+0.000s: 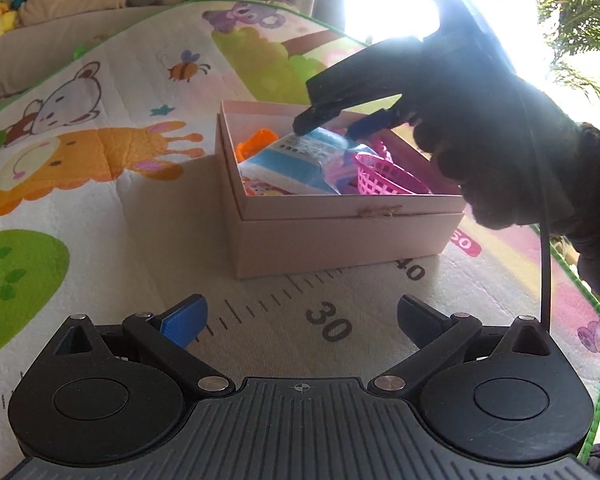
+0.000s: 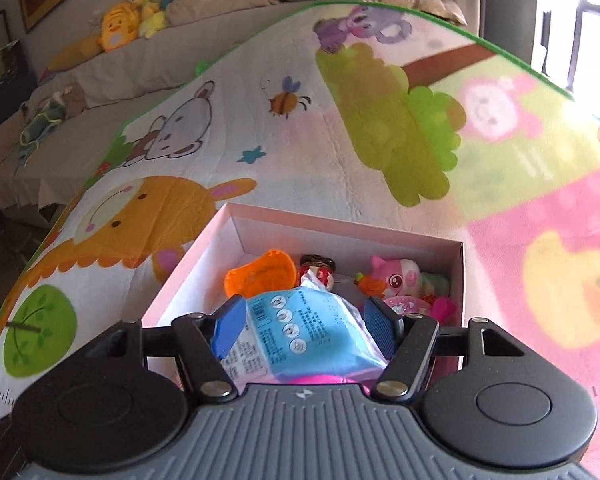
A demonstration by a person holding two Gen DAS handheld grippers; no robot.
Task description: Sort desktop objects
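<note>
A pink cardboard box (image 1: 340, 236) stands on the play mat and holds several toys. A blue tissue pack (image 1: 300, 160) lies on top of them, beside a pink basket (image 1: 388, 178) and an orange toy (image 1: 256, 142). My right gripper (image 1: 328, 128) hangs over the box with its jaws open on either side of the tissue pack (image 2: 304, 328). In the right wrist view its fingers (image 2: 230, 330) straddle the pack, and my right gripper (image 2: 304, 330) does not squeeze it. My left gripper (image 1: 300, 320) is open and empty, low over the mat in front of the box.
The box (image 2: 228, 240) also holds an orange toy (image 2: 264, 274), a small bottle (image 2: 318, 266) and a pink plush (image 2: 396, 276). The cartoon play mat (image 1: 100, 200) has a printed ruler. A sofa with plush toys (image 2: 120, 28) stands behind. Bright window at the right.
</note>
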